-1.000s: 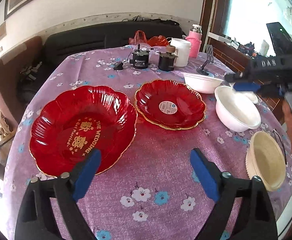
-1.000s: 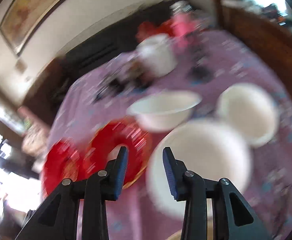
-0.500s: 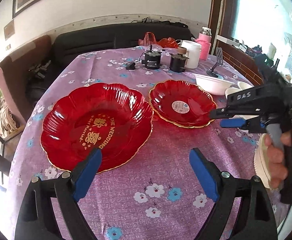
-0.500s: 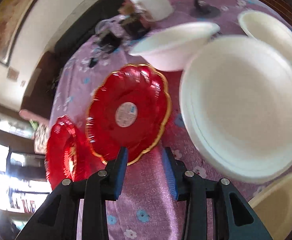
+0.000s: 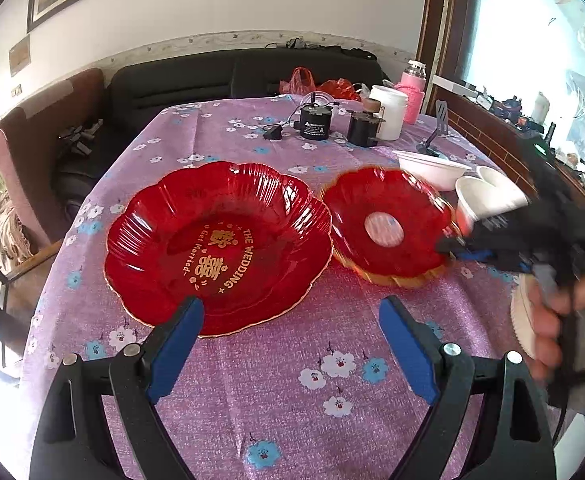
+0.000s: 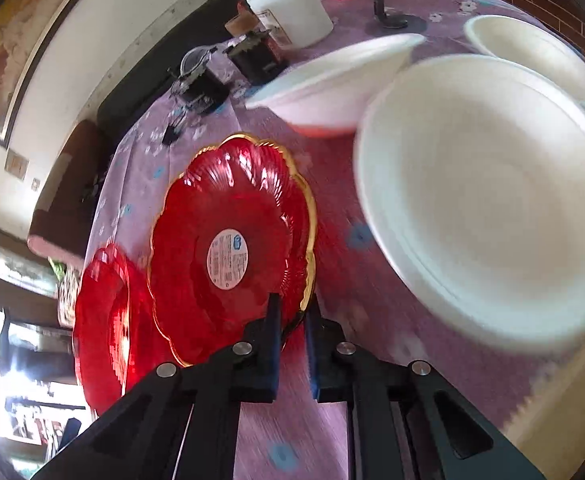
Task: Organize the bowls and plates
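Note:
A large red plate (image 5: 216, 248) with gold "THE WEDDING" lettering lies on the purple flowered tablecloth (image 5: 276, 392). A smaller red gold-rimmed plate (image 5: 386, 226) with a round sticker sits to its right, its right edge tilted up. My right gripper (image 6: 292, 316) is shut on that plate's rim (image 6: 306, 280); it also shows in the left wrist view (image 5: 458, 250). My left gripper (image 5: 288, 344) is open and empty, just in front of the large plate (image 6: 104, 320). White bowls (image 6: 484, 196) stand to the right.
A shallow white bowl (image 5: 432, 166) and two white bowls (image 5: 488, 198) stand at the right, with a cream bowl (image 5: 522, 320) near the table edge. Black devices (image 5: 314, 122), a white jar (image 5: 388, 112) and a pink bottle (image 5: 412, 96) stand at the back.
My right gripper swept left from over the white bowls to the small red plate, closed on its rim and tipped that edge up. My left gripper stayed open.

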A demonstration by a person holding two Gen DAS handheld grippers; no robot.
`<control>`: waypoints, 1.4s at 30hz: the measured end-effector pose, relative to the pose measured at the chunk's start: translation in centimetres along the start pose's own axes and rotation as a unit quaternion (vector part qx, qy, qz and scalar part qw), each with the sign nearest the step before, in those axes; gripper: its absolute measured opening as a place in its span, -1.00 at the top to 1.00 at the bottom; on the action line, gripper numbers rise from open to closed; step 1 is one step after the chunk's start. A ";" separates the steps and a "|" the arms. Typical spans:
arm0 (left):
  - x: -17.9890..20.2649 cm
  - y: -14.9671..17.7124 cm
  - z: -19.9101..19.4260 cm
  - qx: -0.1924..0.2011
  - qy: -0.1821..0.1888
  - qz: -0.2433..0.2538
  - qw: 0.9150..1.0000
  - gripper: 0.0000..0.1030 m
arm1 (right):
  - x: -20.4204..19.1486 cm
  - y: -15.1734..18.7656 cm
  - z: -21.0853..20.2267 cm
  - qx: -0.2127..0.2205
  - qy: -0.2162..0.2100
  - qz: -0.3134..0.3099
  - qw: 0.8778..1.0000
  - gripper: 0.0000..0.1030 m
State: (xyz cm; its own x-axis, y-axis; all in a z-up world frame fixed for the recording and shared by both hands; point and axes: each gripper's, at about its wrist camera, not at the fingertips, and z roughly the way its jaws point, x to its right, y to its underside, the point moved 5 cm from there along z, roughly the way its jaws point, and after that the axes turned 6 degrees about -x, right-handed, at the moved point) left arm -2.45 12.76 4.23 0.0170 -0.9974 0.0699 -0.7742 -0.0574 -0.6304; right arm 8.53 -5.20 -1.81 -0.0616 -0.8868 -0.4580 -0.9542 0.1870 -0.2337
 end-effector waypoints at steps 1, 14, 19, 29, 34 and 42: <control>0.1 0.0 -0.1 -0.001 0.004 0.001 1.000 -0.73 | 0.3 1.0 -0.5 -0.010 0.000 -0.005 1.000 0.81; 2.5 2.4 0.6 -0.069 0.097 0.015 0.993 -0.70 | 0.0 6.9 -2.9 -0.076 0.032 -0.177 0.981 0.74; 3.1 2.2 2.2 -0.093 0.090 0.010 0.992 -0.35 | 0.0 5.8 -2.5 -0.068 0.026 -0.185 0.980 0.73; 3.8 2.6 6.6 -0.130 0.073 -0.011 0.989 -0.12 | 0.1 6.3 -1.8 -0.069 0.028 -0.193 0.978 0.73; 4.6 3.1 6.3 -0.131 0.049 0.008 0.990 0.26 | 0.0 6.3 -1.8 -0.057 0.034 -0.194 0.979 0.76; 4.6 2.3 3.1 -0.071 -0.004 0.028 0.997 0.30 | -1.0 6.6 -3.5 -0.036 0.017 -0.200 0.979 0.75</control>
State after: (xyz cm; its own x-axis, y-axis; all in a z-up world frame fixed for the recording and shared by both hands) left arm -2.20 7.89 0.74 -0.0242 -0.9992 0.0314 -0.8560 0.0045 -0.5169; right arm 1.29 -4.53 0.14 0.3126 -0.8969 -0.3127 -0.9219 -0.2072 -0.3273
